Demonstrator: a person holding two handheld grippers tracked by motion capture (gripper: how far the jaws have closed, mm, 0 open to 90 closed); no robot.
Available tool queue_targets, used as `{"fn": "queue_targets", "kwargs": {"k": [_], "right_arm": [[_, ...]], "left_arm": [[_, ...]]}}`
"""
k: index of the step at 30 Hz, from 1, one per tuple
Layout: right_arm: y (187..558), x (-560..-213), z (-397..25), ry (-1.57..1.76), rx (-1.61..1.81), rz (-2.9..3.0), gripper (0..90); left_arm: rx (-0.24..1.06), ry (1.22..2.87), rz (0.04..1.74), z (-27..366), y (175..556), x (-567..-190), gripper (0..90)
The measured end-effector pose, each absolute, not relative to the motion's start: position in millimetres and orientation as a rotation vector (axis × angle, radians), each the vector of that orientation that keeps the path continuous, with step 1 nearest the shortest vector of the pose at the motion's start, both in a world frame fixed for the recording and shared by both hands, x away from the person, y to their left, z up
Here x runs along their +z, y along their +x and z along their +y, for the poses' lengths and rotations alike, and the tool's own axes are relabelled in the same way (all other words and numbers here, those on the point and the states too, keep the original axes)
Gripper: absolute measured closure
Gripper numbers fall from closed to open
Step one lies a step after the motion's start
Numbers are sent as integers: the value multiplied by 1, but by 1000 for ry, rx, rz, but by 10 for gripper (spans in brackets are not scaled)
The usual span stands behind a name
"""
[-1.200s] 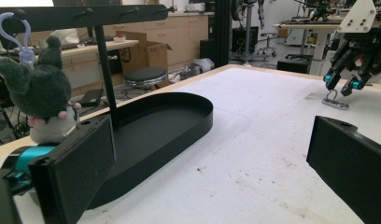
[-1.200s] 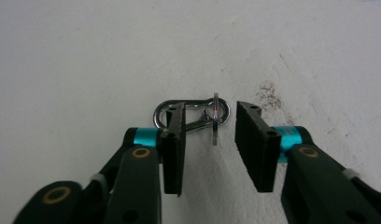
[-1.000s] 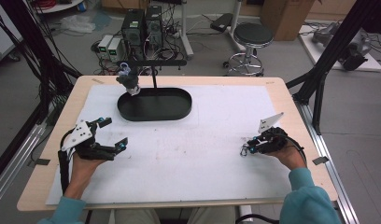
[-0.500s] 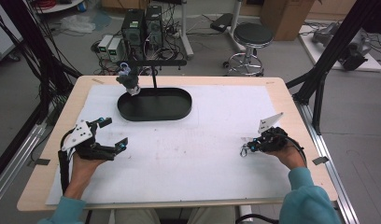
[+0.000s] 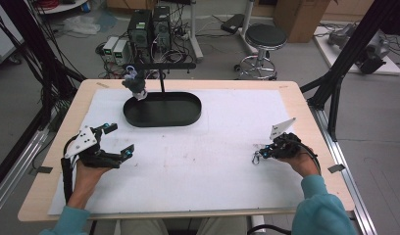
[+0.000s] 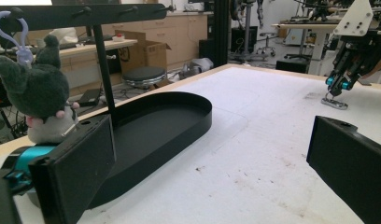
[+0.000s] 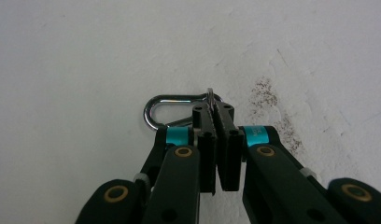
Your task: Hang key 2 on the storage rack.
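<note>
We see a wooden table (image 5: 306, 105) covered by a white sheet (image 5: 212, 147) that takes up nearly all of its top. On the far left part of the sheet sits a black oval tray (image 5: 161, 115), long side running left to right, shallow-walled and bare inside as far as we can make out. A black stand (image 5: 162, 73) rises from the tray's far edge and carries a crossbar; from the bar's left end a dark grey plush toy (image 5: 135, 85) hangs by a pale hook, dangling over the tray's left end.

Our left gripper (image 5: 114, 142) lies near the left edge of the sheet, held in the left hand (image 5: 87, 176), its jaws spread wide apart with nothing between them; in the left gripper view the tray and the toy show beyond the two black jaws.

Our right gripper (image 5: 259, 155) rests low on the right side of the sheet, well apart from the tray, in the right hand (image 5: 298, 159). Its jaws are pressed together on the ring of a small silver carabiner (image 7: 172, 109). In the right gripper view the carabiner lies flat against the sheet, its loop pointing away to the left of the jaw tips.
</note>
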State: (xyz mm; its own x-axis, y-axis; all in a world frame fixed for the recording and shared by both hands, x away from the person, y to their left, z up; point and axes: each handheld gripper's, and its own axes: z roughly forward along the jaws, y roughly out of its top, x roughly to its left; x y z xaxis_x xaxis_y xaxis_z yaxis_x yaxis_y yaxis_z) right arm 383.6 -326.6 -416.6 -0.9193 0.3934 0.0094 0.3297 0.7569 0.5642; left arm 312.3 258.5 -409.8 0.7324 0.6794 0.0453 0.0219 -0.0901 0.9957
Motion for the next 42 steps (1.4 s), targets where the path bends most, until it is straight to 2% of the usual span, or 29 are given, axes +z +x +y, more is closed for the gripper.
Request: {"fn": "queue_targets", "kwargs": {"k": [8, 22, 26, 42], "right_arm": [[382, -410, -329, 627, 1001, 2780, 889], [382, -393, -333, 637, 1496, 2557, 889], [379, -382, -323, 576, 1584, 2504, 889], [387, -331, -257, 347, 1711, 2500, 888]], "left_arm": [[582, 1589, 587, 258, 313, -411, 17], [525, 1600, 571, 260, 313, -405, 17], [470, 1611, 556, 260, 316, -395, 17], [399, 1677, 427, 240, 332, -347, 18]]}}
